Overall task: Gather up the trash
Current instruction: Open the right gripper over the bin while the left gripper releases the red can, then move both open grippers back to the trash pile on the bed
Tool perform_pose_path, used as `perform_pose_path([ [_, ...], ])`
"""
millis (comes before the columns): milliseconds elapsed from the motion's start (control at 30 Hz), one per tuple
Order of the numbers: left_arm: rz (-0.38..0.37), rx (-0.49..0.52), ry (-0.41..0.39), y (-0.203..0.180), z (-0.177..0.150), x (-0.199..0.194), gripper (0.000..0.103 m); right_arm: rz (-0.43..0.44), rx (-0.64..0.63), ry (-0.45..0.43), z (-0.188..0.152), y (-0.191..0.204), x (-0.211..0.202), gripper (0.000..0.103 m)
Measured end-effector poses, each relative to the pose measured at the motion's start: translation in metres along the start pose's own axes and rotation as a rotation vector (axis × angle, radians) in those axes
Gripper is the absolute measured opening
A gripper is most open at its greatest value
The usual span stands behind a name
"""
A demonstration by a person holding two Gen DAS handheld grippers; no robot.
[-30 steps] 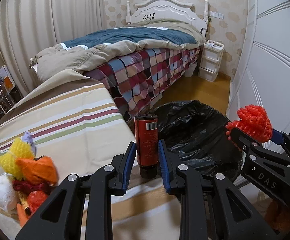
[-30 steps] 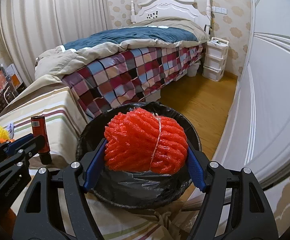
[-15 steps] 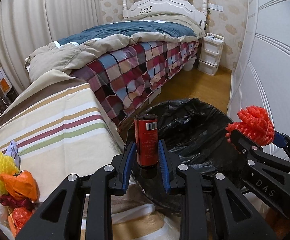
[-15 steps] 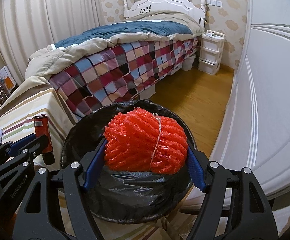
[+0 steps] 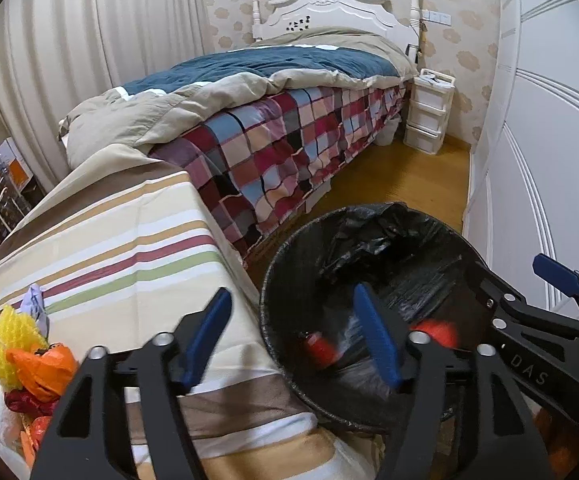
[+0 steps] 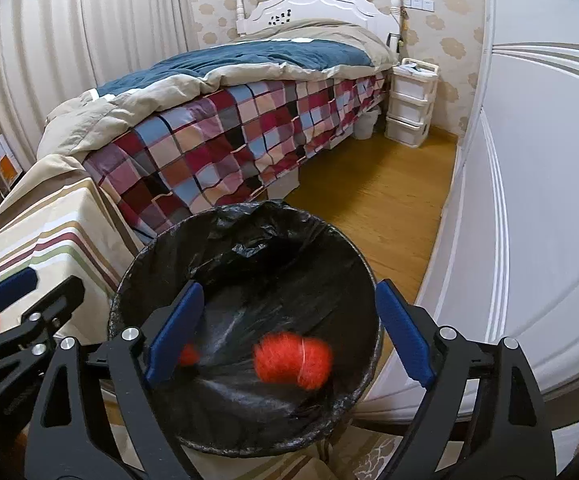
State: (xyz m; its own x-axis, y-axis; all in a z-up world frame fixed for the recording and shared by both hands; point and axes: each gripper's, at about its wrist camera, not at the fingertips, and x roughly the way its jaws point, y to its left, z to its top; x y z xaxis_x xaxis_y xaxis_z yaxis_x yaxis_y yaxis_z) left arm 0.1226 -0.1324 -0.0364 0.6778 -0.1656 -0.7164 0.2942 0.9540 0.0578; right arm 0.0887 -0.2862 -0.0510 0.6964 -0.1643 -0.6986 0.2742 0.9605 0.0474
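A black-lined trash bin (image 5: 265,304) (image 6: 121,300) stands beside the striped table. My left gripper (image 5: 293,332) hangs over its near rim with jaws opening and nothing between them. A red can (image 5: 319,350) (image 6: 188,354) lies blurred inside the bin below it. My right gripper (image 6: 289,336) hovers over the bin, jaws opening and empty. A red foam net ball (image 6: 291,358) (image 5: 435,332) is blurred in the bin beneath it. A pile of yellow, orange and white trash (image 5: 17,360) sits on the table at the lower left.
The striped tablecloth table (image 5: 101,248) lies to the left of the bin. A bed with a plaid cover (image 5: 289,148) stands behind. A white wardrobe (image 6: 529,220) runs along the right, and a white drawer unit (image 6: 409,100) sits by the bed head.
Both grippers opened. The red can left the left jaws and the red foam net ball left the right jaws; both now lie in the bin.
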Motion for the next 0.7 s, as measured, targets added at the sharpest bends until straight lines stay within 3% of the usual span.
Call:
perform_pose_path([
  [200, 0.03, -0.016, -0.017, 0.011, -0.004, -0.015, 0.079, 0.003, -0.003, -0.002, -0.002, 0.0, -0.005, 0.086],
  [700, 0.088, -0.081, -0.026, 0.058, -0.044, -0.072, 0.081, 0.083, -0.051, 0.004, -0.036, 0.04, -0.047, 0.086],
])
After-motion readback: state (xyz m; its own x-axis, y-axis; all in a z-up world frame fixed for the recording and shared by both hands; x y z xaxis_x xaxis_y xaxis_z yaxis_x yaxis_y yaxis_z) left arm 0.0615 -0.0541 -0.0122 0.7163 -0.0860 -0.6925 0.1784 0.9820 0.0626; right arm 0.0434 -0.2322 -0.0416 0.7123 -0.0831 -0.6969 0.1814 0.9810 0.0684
